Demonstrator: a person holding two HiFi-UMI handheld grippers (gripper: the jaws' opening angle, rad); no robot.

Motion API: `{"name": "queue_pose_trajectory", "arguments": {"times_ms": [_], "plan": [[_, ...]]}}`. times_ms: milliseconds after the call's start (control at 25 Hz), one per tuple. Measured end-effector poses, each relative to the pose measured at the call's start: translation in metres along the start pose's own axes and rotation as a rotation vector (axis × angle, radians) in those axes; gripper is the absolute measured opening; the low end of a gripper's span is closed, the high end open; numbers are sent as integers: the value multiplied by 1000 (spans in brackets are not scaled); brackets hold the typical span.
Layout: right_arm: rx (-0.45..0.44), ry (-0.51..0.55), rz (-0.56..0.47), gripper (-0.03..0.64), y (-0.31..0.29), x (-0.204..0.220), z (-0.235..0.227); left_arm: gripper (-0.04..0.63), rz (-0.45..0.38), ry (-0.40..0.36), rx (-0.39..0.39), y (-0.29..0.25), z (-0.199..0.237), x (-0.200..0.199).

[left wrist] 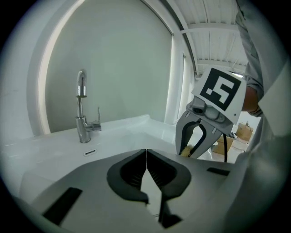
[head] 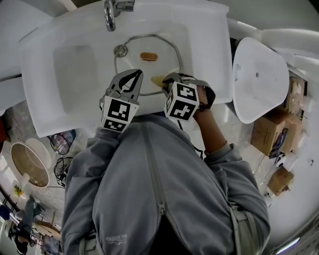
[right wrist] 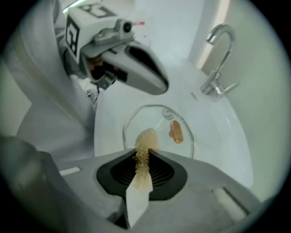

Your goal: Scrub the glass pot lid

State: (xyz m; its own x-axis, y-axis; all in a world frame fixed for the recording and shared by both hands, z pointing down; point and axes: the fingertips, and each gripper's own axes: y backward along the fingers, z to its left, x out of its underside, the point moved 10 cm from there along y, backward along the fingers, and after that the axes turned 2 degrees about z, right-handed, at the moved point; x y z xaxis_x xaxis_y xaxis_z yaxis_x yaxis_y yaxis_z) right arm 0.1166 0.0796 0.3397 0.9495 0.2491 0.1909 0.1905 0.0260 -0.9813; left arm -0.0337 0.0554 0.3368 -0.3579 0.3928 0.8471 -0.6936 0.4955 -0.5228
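2 grippers hang over a white sink [head: 45,84], held by a person in a grey zip jacket [head: 149,189]. The lid [head: 164,47] lies flat in the bowl of the sink, below the tap [head: 110,12]. Its metal rim rings clear glass, and a brown knob [head: 148,56] sits at its centre. A round drain fitting [head: 120,50] shows at the rim's left edge.

In the head view, the left gripper [head: 135,75] is over the lid's near-left edge. Its own view shows its jaws [left wrist: 146,152] pressed together with nothing between them. That view looks across the sink's deck to the tap [left wrist: 82,109]. It also takes in the right gripper [left wrist: 200,136] with its marker cube [left wrist: 221,88].

The right gripper [head: 167,79] is just beside the left one, over the lid's near edge, and points steeply down. Its jaws [right wrist: 144,152] are clamped on a tan, fibrous pad [right wrist: 143,154], whose free end sticks out past the tips over the glass [right wrist: 157,123]. Whether the pad touches the lid cannot be told. The knob [right wrist: 176,132] lies just right of the pad's end, and the left gripper [right wrist: 141,68] shows above the lid's far-left side.

1 more white basin [head: 259,79] stands to the right of the sink, with cardboard boxes [head: 269,132] below it.
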Motion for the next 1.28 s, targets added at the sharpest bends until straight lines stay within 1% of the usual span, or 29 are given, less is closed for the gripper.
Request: {"name": "queue_pose_trajectory", "arguments": {"times_ms": [80, 160, 240, 400, 480, 520, 600, 640, 720, 800, 880, 960, 1080, 1280], "plan": [[98, -141, -150, 55, 15, -16, -8, 6, -29, 8, -17, 13, 11, -4], [218, -247, -293, 55, 34, -32, -13, 6, -64, 12, -38, 26, 21, -9], [348, -308, -410, 55, 53, -49, -14, 6, -110, 19, -65, 42, 32, -16], [573, -397, -607, 55, 89, -79, -11, 6, -240, 40, -137, 76, 47, -40], [660, -460, -708, 55, 105, -89, -9, 6, -300, 47, -177, 90, 54, -52], [688, -502, -768, 55, 113, -93, -7, 6, -326, 50, -196, 97, 56, -58], [729, -575, -892, 55, 125, -100, -1, 6, -374, 62, -231, 111, 59, -66], [752, -593, -945, 55, 130, -102, 3, 6, -396, 68, -246, 117, 60, -69], [799, -602, -1034, 55, 137, -104, 12, 6, -436, 72, -277, 127, 58, -73], [829, -601, -1093, 55, 141, -101, 20, 6, -471, 60, -299, 137, 52, -80], [845, -604, -1122, 55, 143, -98, 25, 6, -506, 42, -301, 145, 44, -90], [854, -601, -1147, 55, 145, -96, 27, 6, -518, 22, -296, 147, 37, -96], [843, -594, -1168, 54, 148, -93, 26, 6, -515, 21, -286, 146, 27, -100], [838, -589, -1163, 54, 154, -83, 26, 6, -509, 20, -284, 139, 17, -101]]}}
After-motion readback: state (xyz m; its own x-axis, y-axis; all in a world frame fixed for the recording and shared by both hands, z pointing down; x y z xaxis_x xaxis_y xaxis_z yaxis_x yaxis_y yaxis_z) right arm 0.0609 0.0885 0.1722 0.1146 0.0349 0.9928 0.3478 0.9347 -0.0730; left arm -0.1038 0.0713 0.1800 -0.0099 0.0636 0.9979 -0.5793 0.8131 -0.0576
